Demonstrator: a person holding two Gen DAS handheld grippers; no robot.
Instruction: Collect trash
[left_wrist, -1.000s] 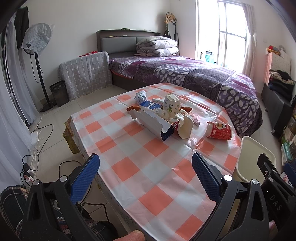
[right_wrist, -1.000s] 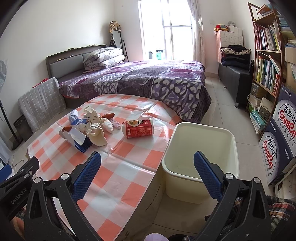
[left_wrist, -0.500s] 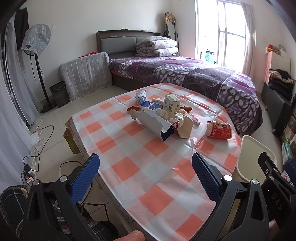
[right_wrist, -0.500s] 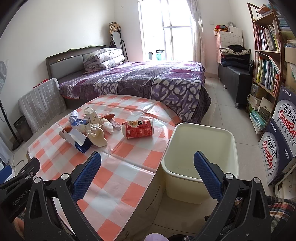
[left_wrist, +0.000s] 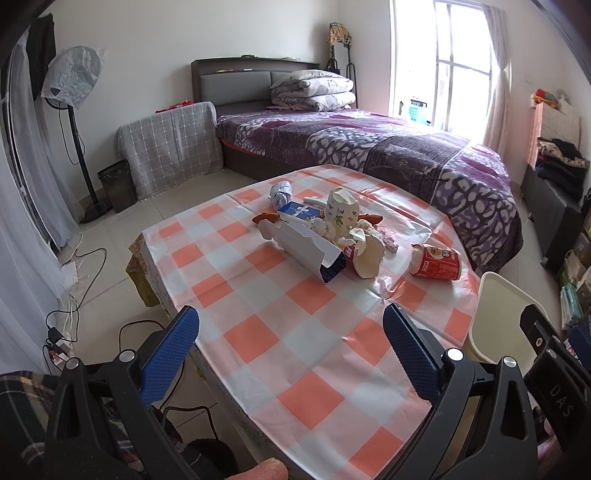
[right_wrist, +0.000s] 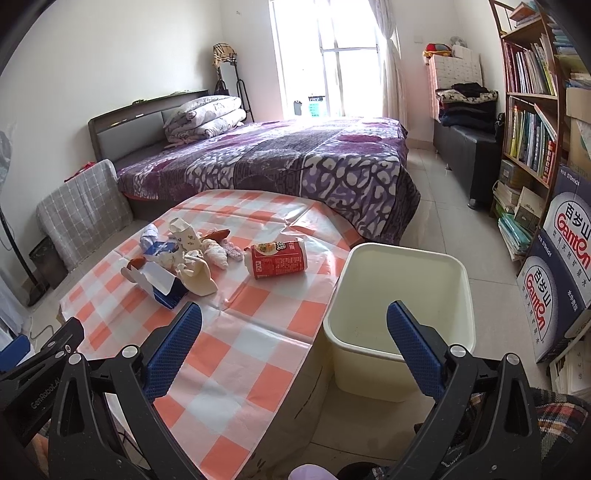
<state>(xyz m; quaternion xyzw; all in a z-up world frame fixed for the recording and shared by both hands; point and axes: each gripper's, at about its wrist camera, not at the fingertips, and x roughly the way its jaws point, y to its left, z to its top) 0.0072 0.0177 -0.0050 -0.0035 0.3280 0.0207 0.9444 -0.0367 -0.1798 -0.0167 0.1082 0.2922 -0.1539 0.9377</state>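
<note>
A pile of trash lies on the far half of the checked table (left_wrist: 295, 343): a torn white and blue carton (left_wrist: 301, 249), a floral paper cup (left_wrist: 341, 214), a crumpled cream cup (left_wrist: 367, 256), a red noodle cup on its side (left_wrist: 437, 261) and a blue-white wrapper (left_wrist: 280, 194). The same red cup (right_wrist: 279, 255) and carton (right_wrist: 159, 280) show in the right wrist view. A cream bin (right_wrist: 400, 295) stands on the floor right of the table. My left gripper (left_wrist: 291, 339) is open and empty over the near table. My right gripper (right_wrist: 293, 339) is open and empty between table edge and bin.
A purple bed (left_wrist: 388, 147) stands behind the table. A bookshelf (right_wrist: 532, 110) and printed boxes (right_wrist: 561, 266) line the right wall. A fan (left_wrist: 70, 77), a small dark bin (left_wrist: 116, 186) and floor cables (left_wrist: 74, 288) are at the left.
Both grippers have stayed open and nearly still; the views have shifted only slightly. Nothing on the table has moved.
</note>
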